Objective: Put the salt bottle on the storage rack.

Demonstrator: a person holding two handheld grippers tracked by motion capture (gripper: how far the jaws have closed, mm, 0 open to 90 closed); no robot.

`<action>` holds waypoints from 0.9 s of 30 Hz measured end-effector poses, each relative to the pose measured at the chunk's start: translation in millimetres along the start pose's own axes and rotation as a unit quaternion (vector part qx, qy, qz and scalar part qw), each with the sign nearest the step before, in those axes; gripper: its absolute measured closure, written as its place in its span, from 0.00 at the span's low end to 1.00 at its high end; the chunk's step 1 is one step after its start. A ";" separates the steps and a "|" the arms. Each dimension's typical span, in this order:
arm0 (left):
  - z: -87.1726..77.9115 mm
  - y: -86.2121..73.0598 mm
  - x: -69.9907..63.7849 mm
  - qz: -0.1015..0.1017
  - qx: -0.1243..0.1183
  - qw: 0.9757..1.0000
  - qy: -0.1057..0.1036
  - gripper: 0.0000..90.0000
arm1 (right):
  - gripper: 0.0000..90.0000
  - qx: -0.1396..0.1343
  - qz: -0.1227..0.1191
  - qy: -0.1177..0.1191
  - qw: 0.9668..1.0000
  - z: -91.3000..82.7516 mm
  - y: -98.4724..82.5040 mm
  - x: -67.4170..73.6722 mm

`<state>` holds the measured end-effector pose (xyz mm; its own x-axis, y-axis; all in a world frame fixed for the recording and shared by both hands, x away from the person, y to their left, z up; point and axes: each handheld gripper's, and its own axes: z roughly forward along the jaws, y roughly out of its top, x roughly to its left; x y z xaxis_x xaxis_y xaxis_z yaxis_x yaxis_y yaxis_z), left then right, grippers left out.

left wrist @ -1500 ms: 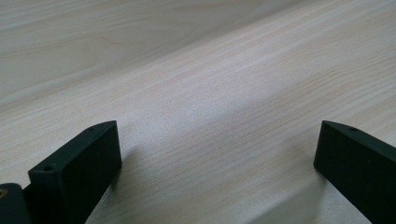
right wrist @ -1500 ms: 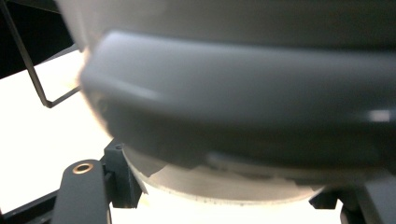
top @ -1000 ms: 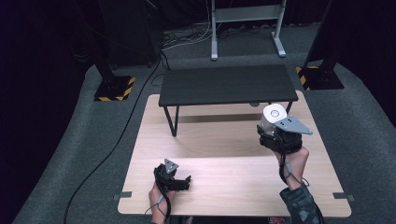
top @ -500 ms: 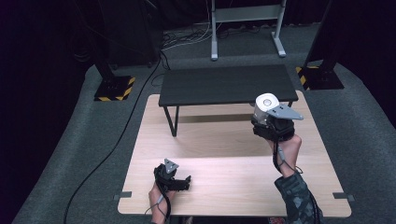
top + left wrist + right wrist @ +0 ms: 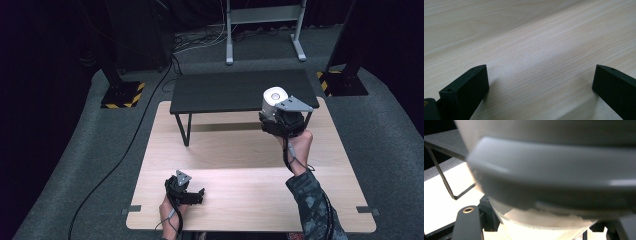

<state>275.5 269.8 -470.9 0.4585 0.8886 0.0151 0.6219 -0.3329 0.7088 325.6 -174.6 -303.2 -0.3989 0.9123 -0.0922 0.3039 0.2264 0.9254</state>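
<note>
Currently I am listing what is sitting around the wooden table (image 5: 240,165), largest item first.

1. Wooden table: pale, lying lengthwise across the high view, with grey carpet (image 5: 385,150) running round it on all sides.
2. Black bench (image 5: 235,90): a low dark top on thin legs, standing over the far edge of the wooden table; its leg (image 5: 441,177) is showing at the left of the right gripper view.
3. Metal stand (image 5: 262,25): grey, standing on the carpet well beyond the wooden table's far edge.
4. Two hazard-striped bases (image 5: 122,95): black and yellow, sitting off the wooden table's far corners, one each side.
5. White cylinder (image 5: 273,102): I am seeing it raised above the far right part of the wooden table, in front of the bench's right end. It is crowding the right gripper view (image 5: 554,170), blurred and very near.
6. Right gripper (image 5: 280,120): my right hand (image 5: 300,147) is holding it up above the wooden table, and its jaws are clamping the white cylinder.
7. Left gripper (image 5: 192,192): resting low at the wooden table's near left part, in my left hand (image 5: 170,210). Its jaws are standing wide apart (image 5: 539,92) with only bare wood grain between them.
8. Black cable (image 5: 125,150): trailing across the carpet to the left of the wooden table.
</note>
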 end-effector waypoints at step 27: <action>-0.1 -0.2 0.2 0.001 0.000 1.000 -0.002 0.00 | 0.32 0.008 0.026 0.043 0.999 60.7 45.5 11.8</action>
<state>275.5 270.1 -470.9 0.4620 0.8867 0.0144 0.6206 -0.3349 0.7090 387.2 -132.8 -284.5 -0.4549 0.8905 -0.0113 0.3400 0.1853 0.9220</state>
